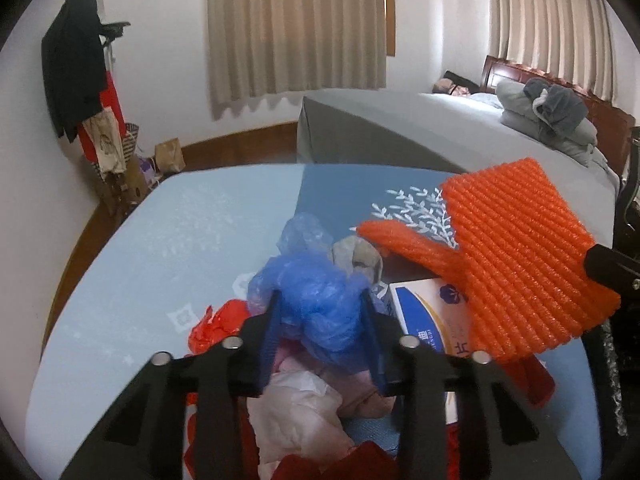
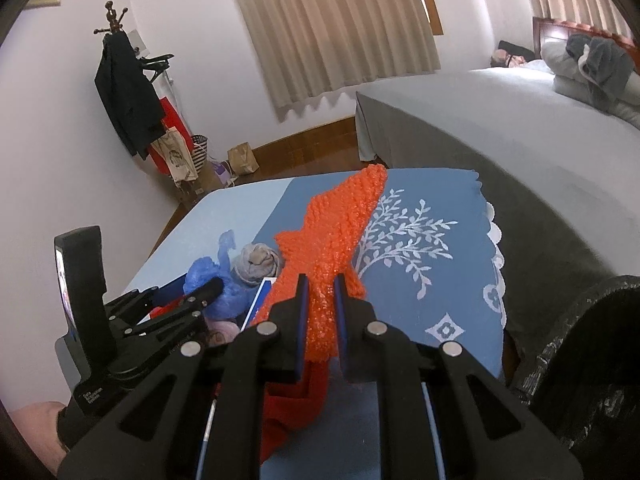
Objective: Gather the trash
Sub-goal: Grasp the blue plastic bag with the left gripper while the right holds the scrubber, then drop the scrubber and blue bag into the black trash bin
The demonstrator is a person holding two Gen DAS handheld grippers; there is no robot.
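The bench cloth (image 2: 440, 292) is two blues — pale on one side, deeper on the other, with a white leafy branch and white diamond motifs. The foam net (image 1: 520, 256) is bright orange, ribbed. The crumpled plastic bag (image 1: 320, 304) is translucent blue, beside a grey wad (image 1: 356, 258). The box (image 1: 420, 312) is white with a navy band. The curtains (image 1: 296, 28) are beige; the bed cover (image 2: 500, 120) is grey.

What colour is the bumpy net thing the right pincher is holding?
Bright orange. The foam net is pinched in the right gripper; the right wrist view shows it best.
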